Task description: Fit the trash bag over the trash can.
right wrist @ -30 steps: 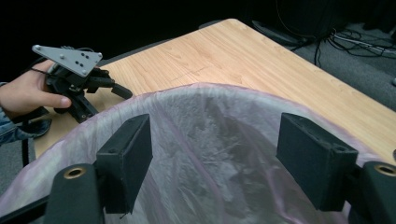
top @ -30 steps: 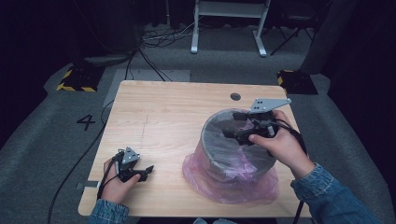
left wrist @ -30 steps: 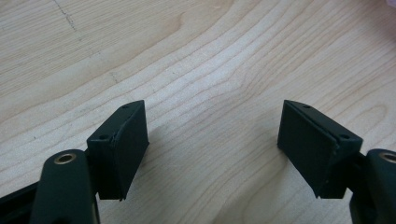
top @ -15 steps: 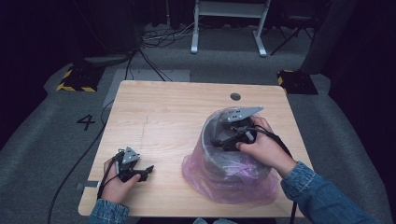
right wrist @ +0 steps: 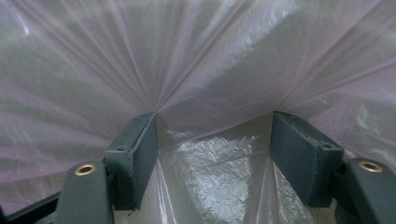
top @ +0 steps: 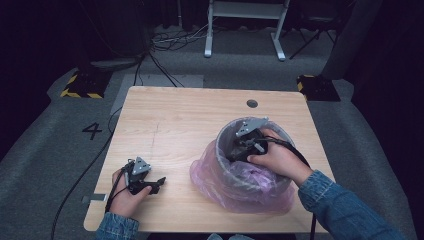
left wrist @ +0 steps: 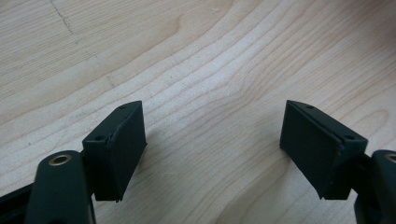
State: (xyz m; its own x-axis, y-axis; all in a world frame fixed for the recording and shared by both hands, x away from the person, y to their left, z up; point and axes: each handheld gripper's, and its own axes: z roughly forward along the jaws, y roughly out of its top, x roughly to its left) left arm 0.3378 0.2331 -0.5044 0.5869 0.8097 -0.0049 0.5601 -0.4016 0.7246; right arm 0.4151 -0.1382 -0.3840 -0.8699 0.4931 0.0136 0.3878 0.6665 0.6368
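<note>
A grey bin [top: 220,144] lined with a thin pink plastic bag [top: 210,176] stands on the right half of the wooden table [top: 185,117]. The bag spills over the rim and pools around the bin's base. My right gripper [top: 236,153] reaches down inside the bin, a hand around it. In the right gripper view its jaws [right wrist: 212,135] stand wide apart, having just been closing a little. The pink film [right wrist: 201,60] is stretched taut over their tips and crumpled film lies between them, unpinched. My left gripper [top: 158,181] rests on the table at the front left, open [left wrist: 212,135] over bare wood.
A round cable hole [top: 252,103] sits near the table's far edge. On the floor beyond are cables [top: 165,45], a white stand [top: 245,30] and two yellow-and-black striped blocks [top: 80,85] [top: 315,86]. A "4" [top: 92,131] is marked on the floor at left.
My right hand has gone down and leftward from the bin's far rim into the bin, pressing the bag inward. The left hand and gripper have stayed put.
</note>
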